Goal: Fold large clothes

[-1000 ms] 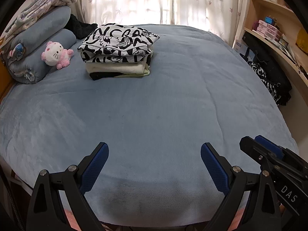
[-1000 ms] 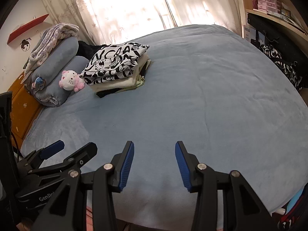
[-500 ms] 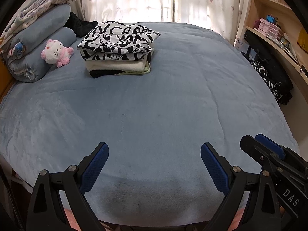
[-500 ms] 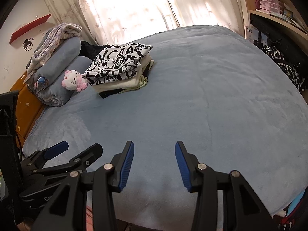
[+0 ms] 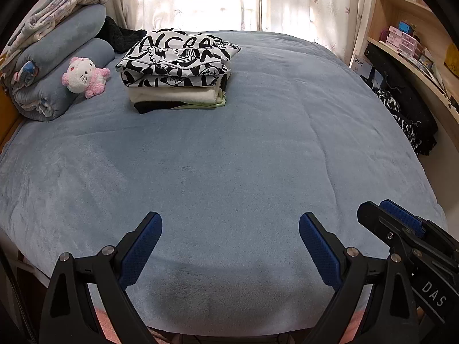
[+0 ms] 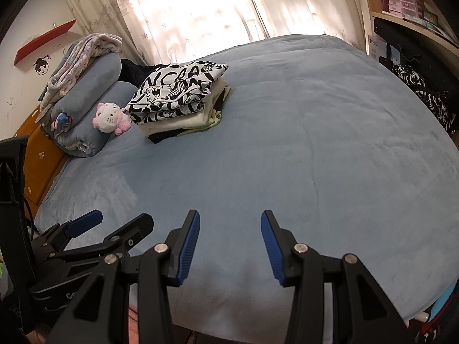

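A stack of folded clothes (image 5: 178, 71), topped by a black-and-white lettered garment, lies on the far left part of the blue bed (image 5: 243, 154); it also shows in the right wrist view (image 6: 180, 94). My left gripper (image 5: 230, 246) is open and empty above the bed's near edge. My right gripper (image 6: 229, 243) is open and empty, also over the near edge. The right gripper shows at the right of the left wrist view (image 5: 401, 229); the left gripper shows at the lower left of the right wrist view (image 6: 94, 235).
Rolled blue bedding (image 5: 57, 66) and a pink and white plush cat (image 5: 84, 77) lie at the bed's left. Dark clothes (image 5: 407, 114) hang beside wooden shelves (image 5: 416, 51) at the right. Curtains (image 5: 229, 0) cover the window behind.
Both views have shifted slightly; the folded stack sits a little lower and nearer in frame. Both grippers stay open and empty.
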